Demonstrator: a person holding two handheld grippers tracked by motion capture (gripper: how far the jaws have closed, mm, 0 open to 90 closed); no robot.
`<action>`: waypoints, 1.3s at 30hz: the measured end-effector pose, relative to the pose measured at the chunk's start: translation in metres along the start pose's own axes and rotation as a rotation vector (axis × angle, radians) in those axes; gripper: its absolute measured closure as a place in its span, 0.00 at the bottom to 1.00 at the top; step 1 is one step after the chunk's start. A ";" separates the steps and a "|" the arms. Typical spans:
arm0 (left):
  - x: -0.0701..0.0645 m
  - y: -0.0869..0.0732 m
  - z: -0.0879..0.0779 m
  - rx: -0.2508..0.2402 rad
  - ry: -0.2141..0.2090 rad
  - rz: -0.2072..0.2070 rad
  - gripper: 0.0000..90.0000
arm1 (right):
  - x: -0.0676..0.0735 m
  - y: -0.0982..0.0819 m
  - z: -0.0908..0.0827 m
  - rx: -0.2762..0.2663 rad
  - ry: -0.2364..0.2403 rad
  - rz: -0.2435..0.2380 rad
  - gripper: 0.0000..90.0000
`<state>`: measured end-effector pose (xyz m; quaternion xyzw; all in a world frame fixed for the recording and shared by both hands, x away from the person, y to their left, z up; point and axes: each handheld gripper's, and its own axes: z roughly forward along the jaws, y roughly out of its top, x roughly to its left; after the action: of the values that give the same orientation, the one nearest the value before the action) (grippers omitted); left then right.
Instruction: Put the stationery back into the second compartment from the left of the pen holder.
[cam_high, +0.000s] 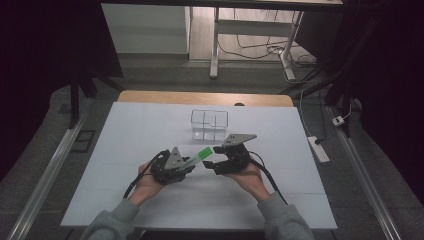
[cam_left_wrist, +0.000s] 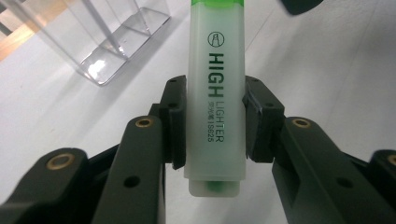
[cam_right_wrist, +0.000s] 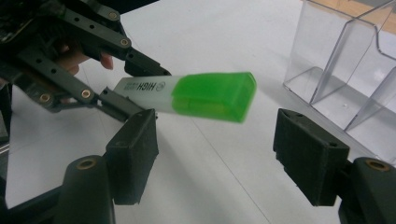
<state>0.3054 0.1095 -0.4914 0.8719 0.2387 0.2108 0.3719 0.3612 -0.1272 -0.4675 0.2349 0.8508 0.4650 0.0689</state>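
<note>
My left gripper (cam_high: 186, 165) is clamped on the white barrel of the highlighter (cam_left_wrist: 215, 100), pads pressing both sides, holding it above the white table (cam_high: 125, 150); its green cap (cam_right_wrist: 214, 95) points toward my right gripper (cam_right_wrist: 215, 154); that one's jaws stand wide apart, nothing gripped, the cap just ahead of them; the clear compartment box (cam_high: 209, 124) sits further back on the table.

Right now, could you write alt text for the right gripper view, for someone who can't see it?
A green-capped highlighter juts in from the left, clamped at its white body by the left gripper, its cap hanging above and between the open jaws of the right gripper, which do not touch it. A clear plastic divided holder stands on the white table at right.
</note>
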 end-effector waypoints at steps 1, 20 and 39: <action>-0.002 0.001 0.000 -0.003 0.000 0.003 0.71 | 0.001 -0.001 0.001 0.002 0.002 0.006 0.33; -0.012 0.002 0.015 0.023 0.000 0.014 0.71 | 0.009 0.003 0.000 -0.097 0.110 0.017 0.72; 0.002 -0.003 0.008 -0.001 -0.018 -0.096 0.42 | 0.006 0.004 -0.008 -0.139 0.107 -0.018 0.82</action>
<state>0.3107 0.1086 -0.4983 0.8612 0.2769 0.1849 0.3840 0.3547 -0.1285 -0.4593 0.1966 0.8211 0.5341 0.0437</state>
